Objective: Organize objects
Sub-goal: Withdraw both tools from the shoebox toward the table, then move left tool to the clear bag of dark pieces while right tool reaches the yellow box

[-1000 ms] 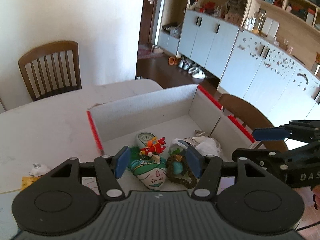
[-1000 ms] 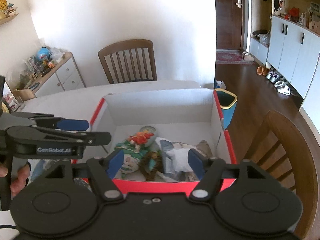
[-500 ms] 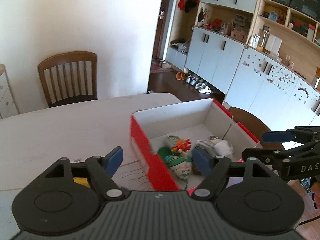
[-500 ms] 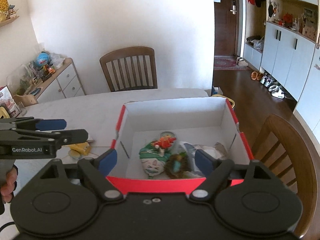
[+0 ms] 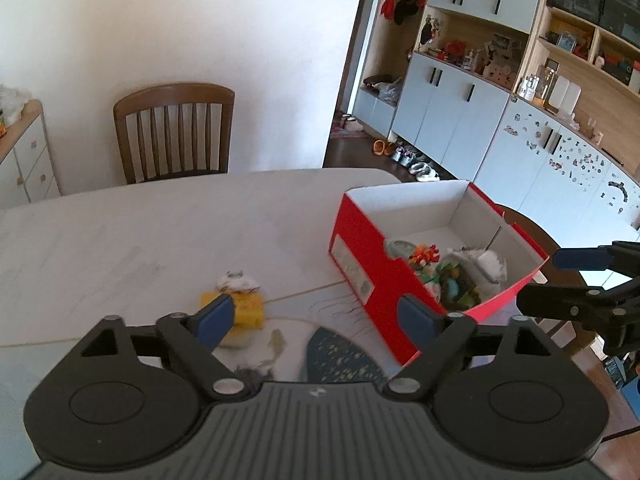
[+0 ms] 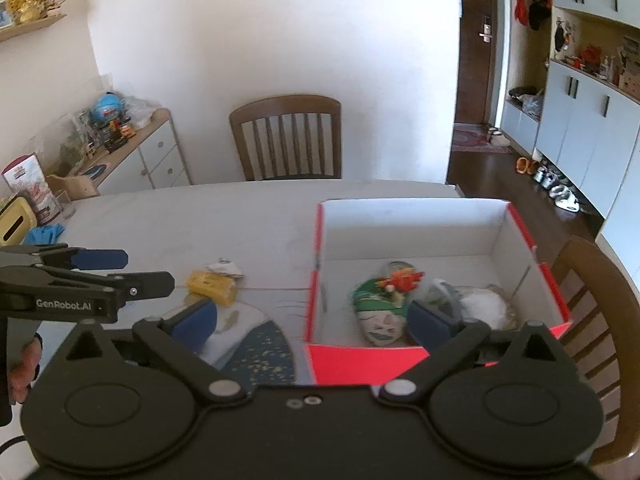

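Note:
A red cardboard box (image 5: 360, 256) (image 6: 360, 360) with white inside stands on the pale table (image 5: 140, 240) and holds several toys, among them a green-capped face doll (image 6: 378, 316) and a white fluffy thing (image 6: 480, 304). Left of the box lie a yellow block (image 5: 250, 308) (image 6: 210, 286), a small white packet (image 5: 236, 280) and a dark blue speckled fan-shaped piece (image 5: 340, 356) (image 6: 260, 352). My left gripper (image 5: 316, 318) hangs over these loose things, its jaws opening with nothing between them. My right gripper (image 6: 312, 320) is near the box's front left corner, jaws also opening and empty.
A wooden chair (image 5: 176, 132) stands at the table's far side, another (image 6: 592, 304) right of the box. A low cabinet (image 6: 140, 156) with clutter is at the left; blue cupboards (image 5: 460, 112) line the right wall. A hand (image 6: 24, 364) holds the left gripper.
Both grippers drew back out of the box and shifted left, their jaws spreading wider. The toys stay in the box; the loose things on the table came into view.

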`<state>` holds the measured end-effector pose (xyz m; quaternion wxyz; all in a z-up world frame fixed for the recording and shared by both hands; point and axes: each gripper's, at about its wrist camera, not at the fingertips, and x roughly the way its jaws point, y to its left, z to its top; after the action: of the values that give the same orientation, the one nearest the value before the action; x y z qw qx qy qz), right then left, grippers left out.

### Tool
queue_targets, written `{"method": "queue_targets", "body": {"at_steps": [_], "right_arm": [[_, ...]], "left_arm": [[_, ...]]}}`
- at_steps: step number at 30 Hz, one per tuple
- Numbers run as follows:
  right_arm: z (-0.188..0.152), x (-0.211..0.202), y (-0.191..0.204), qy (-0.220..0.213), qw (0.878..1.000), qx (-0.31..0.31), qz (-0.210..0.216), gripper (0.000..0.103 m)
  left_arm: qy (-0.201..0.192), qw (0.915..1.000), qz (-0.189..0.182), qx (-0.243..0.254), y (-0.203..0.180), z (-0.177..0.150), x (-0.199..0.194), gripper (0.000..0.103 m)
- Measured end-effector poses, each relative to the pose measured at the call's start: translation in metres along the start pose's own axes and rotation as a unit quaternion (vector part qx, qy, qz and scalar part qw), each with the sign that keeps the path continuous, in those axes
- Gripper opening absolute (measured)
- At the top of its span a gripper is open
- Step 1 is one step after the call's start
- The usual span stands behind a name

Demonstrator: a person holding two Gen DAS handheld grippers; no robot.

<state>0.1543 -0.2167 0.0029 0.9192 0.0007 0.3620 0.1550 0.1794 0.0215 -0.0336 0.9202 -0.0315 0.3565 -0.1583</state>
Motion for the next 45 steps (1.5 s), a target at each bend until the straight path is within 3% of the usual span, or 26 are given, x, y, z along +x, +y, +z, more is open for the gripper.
{"method": "queue_targets", "body": {"at_steps": [3,13,23,30,45], "right_arm": [[-0.004,0.005,0.012,0.004,1.0,0.001,0.001,0.101],[-0.01,0.027,0.04,0.022,1.0,0.013,0.01,0.101],[-0.004,0.063,0.057,0.038,0.999,0.013,0.007,0.101],[0.002,0.098,0.066,0.056,0.998,0.004,0.016,0.101],[0.008,0.182,0.092,0.113,0.992,-0.022,0.043,0.098]], "left_arm": [[0.003,1.0,0.003,0.002,0.014,-0.008,-0.005,0.103],[0.009,0.9998,0.012,-0.008,0.056,-0.033,0.0,0.103],[0.02,0.9991,0.035,-0.012,0.084,-0.065,0.038,0.103],[0.031,0.9984,0.038,0.029,0.072,-0.081,0.069,0.103],[0.039,0.9985,0.03,0.023,0.059,-0.093,0.104,0.102]]}}
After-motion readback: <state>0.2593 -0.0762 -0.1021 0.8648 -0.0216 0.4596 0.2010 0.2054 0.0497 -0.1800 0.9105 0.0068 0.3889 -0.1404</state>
